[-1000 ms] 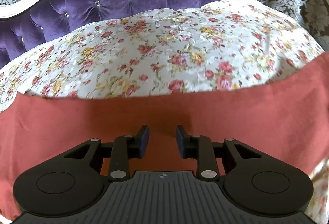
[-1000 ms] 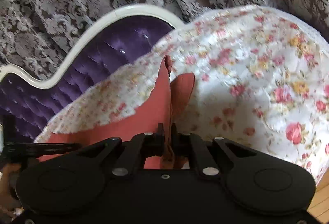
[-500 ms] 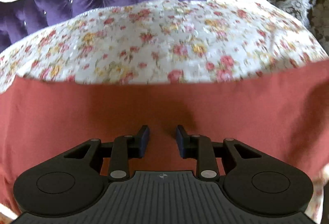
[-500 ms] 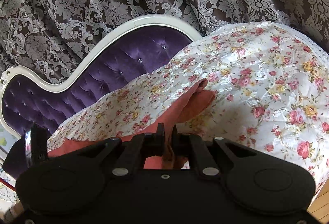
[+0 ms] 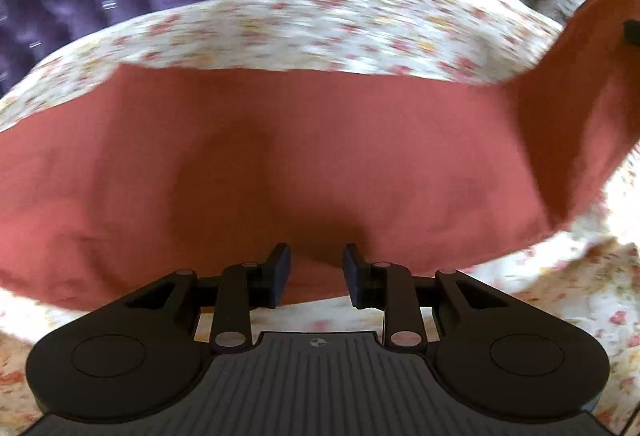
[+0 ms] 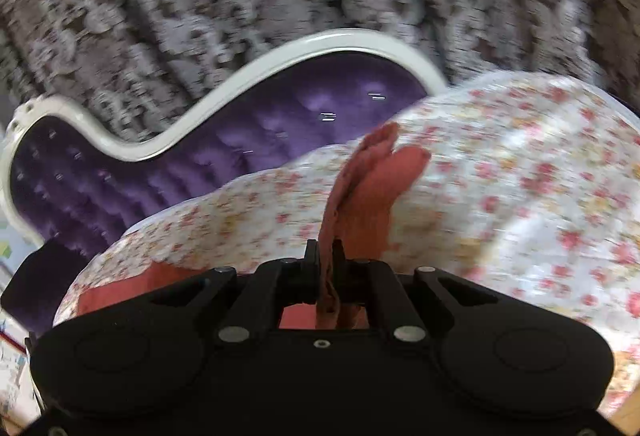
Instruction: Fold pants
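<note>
The fold looks barely begun: the pants (image 5: 304,155) lie mostly flat on the floral bedspread (image 5: 320,31), one end lifted, pinched in the right gripper (image 6: 329,256), while the left gripper (image 5: 316,268) gapes empty at their near edge.

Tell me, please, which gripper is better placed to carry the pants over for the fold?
Right, probably: the right gripper is shut on the pants, one end raised off the floral bedspread. The left gripper is open, holding nothing.
</note>
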A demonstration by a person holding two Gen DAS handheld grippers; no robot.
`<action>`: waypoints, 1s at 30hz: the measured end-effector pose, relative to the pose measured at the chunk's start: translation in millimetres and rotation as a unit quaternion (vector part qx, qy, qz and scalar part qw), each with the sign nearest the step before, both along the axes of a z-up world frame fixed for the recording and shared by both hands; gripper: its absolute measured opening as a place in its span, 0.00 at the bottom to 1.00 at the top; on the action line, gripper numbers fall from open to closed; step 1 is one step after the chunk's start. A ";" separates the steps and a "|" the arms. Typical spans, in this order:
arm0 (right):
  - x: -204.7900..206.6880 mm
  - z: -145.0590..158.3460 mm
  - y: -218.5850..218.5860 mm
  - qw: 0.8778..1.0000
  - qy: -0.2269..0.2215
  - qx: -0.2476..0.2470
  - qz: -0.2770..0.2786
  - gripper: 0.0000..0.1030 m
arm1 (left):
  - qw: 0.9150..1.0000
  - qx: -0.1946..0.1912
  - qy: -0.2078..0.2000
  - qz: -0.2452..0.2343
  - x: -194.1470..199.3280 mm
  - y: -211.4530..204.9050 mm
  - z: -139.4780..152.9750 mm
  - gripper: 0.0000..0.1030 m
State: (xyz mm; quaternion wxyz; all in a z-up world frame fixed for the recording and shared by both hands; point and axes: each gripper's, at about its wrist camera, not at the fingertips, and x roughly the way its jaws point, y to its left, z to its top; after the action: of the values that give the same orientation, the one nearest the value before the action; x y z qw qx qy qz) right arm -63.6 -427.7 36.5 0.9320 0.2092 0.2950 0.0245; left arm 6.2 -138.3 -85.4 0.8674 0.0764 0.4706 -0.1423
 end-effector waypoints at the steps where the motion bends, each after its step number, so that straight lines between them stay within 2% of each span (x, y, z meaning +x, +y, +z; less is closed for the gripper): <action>1: 4.6 2.8 14.2 1.000 -0.003 -0.001 0.012 0.12 | 1.000 0.002 -0.005 0.012 1.4 13.7 2.4 0.28; 5: 28.3 4.1 76.6 0.998 -0.008 0.000 0.067 0.12 | 0.998 0.008 -0.026 0.059 5.9 68.5 12.7 0.28; 10: 61.7 -18.3 158.3 0.990 0.006 0.011 0.139 0.12 | 0.993 0.009 -0.039 0.115 10.0 129.6 19.8 0.28; 16: 87.5 -65.4 242.5 0.979 0.036 -0.028 0.200 0.12 | 0.986 0.006 -0.030 0.164 15.0 180.6 14.4 0.28; 20: 94.0 -94.1 284.0 0.972 0.061 -0.071 0.217 0.12 | 0.983 0.001 -0.027 0.179 15.1 195.4 10.3 0.28; 22: 94.3 -106.4 300.7 0.967 0.062 -0.099 0.226 0.19 | 0.983 -0.002 -0.027 0.182 13.4 199.0 9.6 0.28; 23: 93.4 -112.0 306.7 0.964 0.062 -0.109 0.234 0.26 | 0.983 -0.003 -0.026 0.182 13.8 201.2 9.6 0.28; 24: 91.4 -115.0 310.3 0.962 0.062 -0.112 0.242 0.40 | 0.983 -0.006 -0.026 0.181 15.4 200.5 10.9 0.28; 26: 85.0 -114.3 310.6 0.957 0.051 -0.095 0.270 0.54 | 0.983 -0.011 -0.029 0.179 16.6 200.9 13.9 0.28; 30: 63.4 -90.3 290.9 0.955 -0.002 -0.084 0.284 0.56 | 0.985 -0.021 -0.044 0.166 19.7 193.4 23.8 0.28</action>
State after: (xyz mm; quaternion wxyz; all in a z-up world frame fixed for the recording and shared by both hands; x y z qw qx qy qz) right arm -0.2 -136.8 -53.7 0.9015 0.0374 0.3416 0.2632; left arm 25.9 55.1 -61.5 0.9001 -0.0154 0.4354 -0.0025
